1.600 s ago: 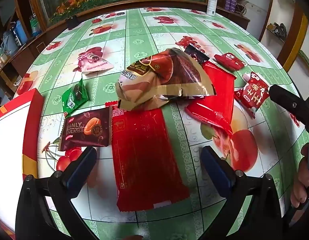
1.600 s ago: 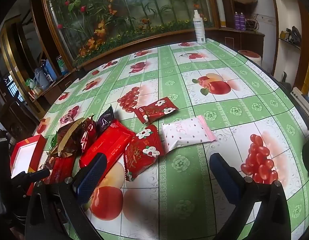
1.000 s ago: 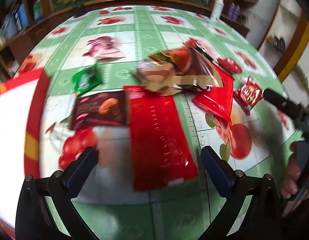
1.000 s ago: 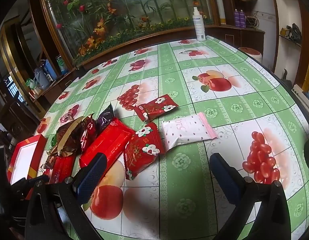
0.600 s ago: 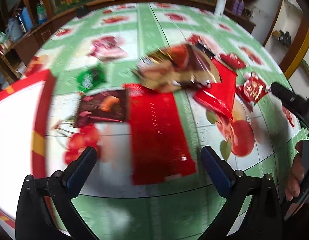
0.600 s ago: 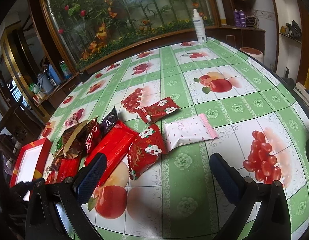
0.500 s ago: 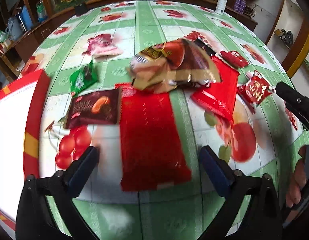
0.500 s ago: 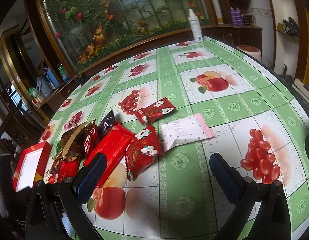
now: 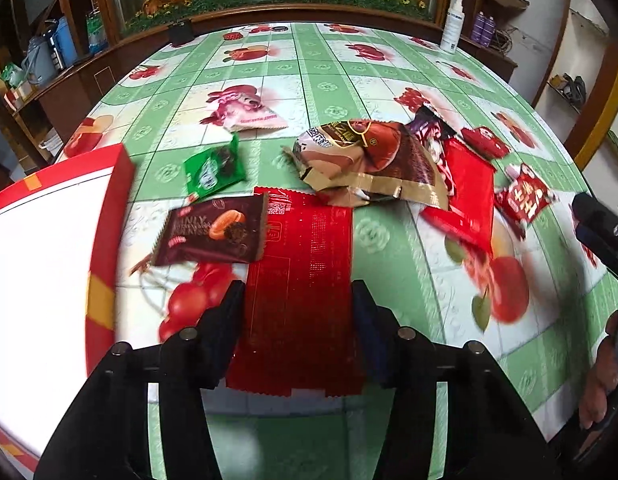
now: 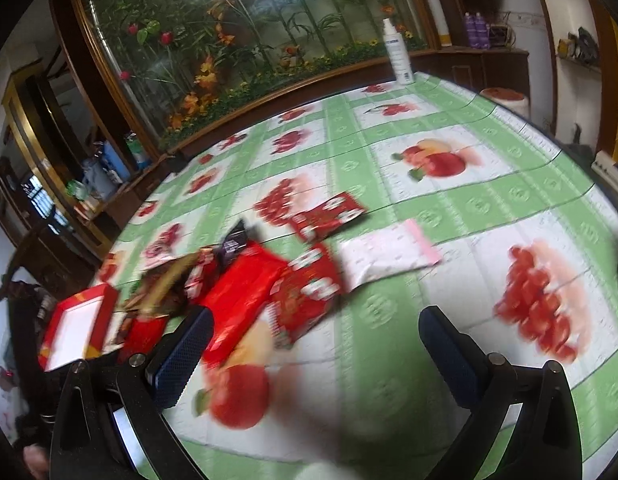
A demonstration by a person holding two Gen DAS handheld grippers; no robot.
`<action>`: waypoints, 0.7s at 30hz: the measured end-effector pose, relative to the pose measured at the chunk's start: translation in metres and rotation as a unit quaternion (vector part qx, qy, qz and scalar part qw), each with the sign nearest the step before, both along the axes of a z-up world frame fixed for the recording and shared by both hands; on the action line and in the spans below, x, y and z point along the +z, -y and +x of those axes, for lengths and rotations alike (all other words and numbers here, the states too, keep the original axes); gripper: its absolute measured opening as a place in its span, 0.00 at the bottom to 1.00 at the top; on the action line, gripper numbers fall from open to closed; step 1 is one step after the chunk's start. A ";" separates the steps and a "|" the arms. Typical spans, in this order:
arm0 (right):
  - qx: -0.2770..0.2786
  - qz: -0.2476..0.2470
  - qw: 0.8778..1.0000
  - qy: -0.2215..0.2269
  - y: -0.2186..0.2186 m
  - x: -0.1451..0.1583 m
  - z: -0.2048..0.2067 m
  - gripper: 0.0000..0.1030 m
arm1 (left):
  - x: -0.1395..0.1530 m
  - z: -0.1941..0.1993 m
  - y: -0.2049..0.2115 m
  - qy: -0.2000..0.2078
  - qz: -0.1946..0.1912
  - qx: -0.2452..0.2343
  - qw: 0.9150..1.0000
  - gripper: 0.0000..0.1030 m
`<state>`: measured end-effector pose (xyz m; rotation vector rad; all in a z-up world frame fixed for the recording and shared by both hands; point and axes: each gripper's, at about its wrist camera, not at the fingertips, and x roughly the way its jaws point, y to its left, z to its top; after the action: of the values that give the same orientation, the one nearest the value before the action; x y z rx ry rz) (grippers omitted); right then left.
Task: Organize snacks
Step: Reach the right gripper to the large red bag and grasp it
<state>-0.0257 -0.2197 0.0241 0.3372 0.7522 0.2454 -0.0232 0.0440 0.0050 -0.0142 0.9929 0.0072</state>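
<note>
My left gripper point(image 9: 297, 316) has its fingers pressed on both long edges of a flat red packet point(image 9: 305, 280) lying on the fruit-print tablecloth. A brown biscuit packet point(image 9: 213, 236) lies just left of it, a green packet point(image 9: 213, 168) beyond, and a crumpled brown-gold bag point(image 9: 369, 160) behind. A red box with a white inside point(image 9: 105, 208) stands at the left. My right gripper point(image 10: 313, 356) is open and empty above the table, with a red packet point(image 10: 245, 300), a flowered red packet point(image 10: 309, 292) and a white-pink packet point(image 10: 385, 256) in front of it.
More red packets point(image 9: 469, 192) lie at the right, and a pink packet point(image 9: 245, 108) farther back. A white bottle point(image 10: 397, 56) stands at the table's far edge. Wooden cabinets and a flower mural ring the round table. My right gripper's finger point(image 9: 601, 228) shows at the right edge.
My left gripper's fingers have closed in from wide open onto the flat red packet's edges. The right gripper has lifted and tilted, blurring its view; its jaws stay open.
</note>
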 end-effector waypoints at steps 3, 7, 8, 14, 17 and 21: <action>0.006 0.006 1.000 -0.021 -0.026 0.000 -0.006 0.99 | 0.000 -0.010 -0.005 -0.001 -0.002 -0.016 1.000 0.49; 0.002 -0.037 0.998 -0.053 -0.064 -0.003 0.001 0.92 | 0.001 -0.021 -0.010 -0.001 -0.010 -0.036 0.999 0.48; -0.007 -0.042 0.997 -0.065 -0.069 -0.006 0.004 0.90 | 0.001 -0.025 -0.011 0.000 -0.012 -0.043 0.999 0.48; -0.057 -0.056 0.988 -0.134 -0.090 -0.016 0.027 0.73 | 0.001 -0.042 -0.017 0.002 -0.028 -0.065 0.997 0.48; -0.069 -0.094 0.983 -0.141 -0.106 -0.019 0.037 0.73 | 0.001 -0.046 -0.020 0.004 -0.039 -0.067 0.997 0.48; -0.094 -0.131 0.977 -0.140 -0.121 -0.020 0.049 0.75 | 0.001 -0.049 -0.024 0.005 -0.045 -0.072 0.996 0.48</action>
<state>0.0238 -0.0987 0.0044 0.1912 1.0123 -0.0840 -0.0723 0.0677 0.0057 -0.0246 0.9814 -0.1686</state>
